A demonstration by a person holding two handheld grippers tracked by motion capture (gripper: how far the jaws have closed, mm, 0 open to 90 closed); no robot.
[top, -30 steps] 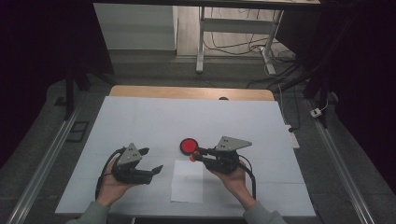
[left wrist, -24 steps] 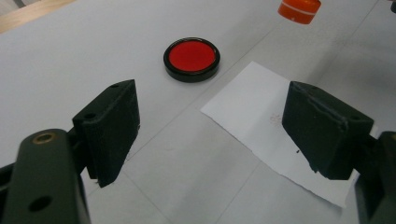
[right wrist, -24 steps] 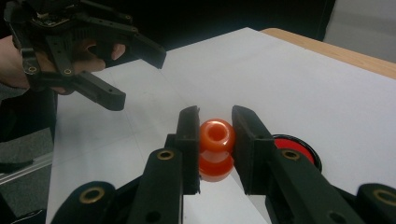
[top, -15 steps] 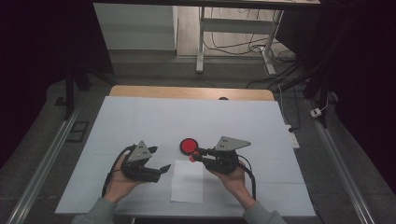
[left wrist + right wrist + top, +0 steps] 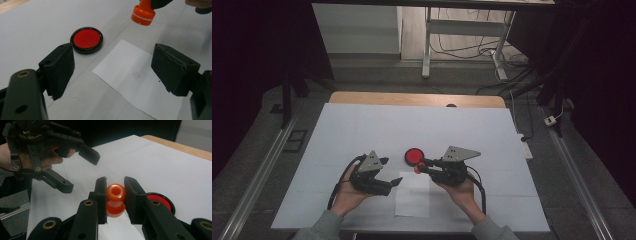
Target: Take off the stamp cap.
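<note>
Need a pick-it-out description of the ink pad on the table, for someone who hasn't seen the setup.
Start from the white sheet covering the table. Near its middle, just beyond the smaller paper sheet, lies the ink pad: a flat round disc, red inside a black rim. Unlike the orange stamp clamped in the right claw, it rests flat on the table, held by nothing.

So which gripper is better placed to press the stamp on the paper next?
The right gripper: its jaws already clamp the orange stamp near the paper. The left gripper is open, holding nothing.
</note>
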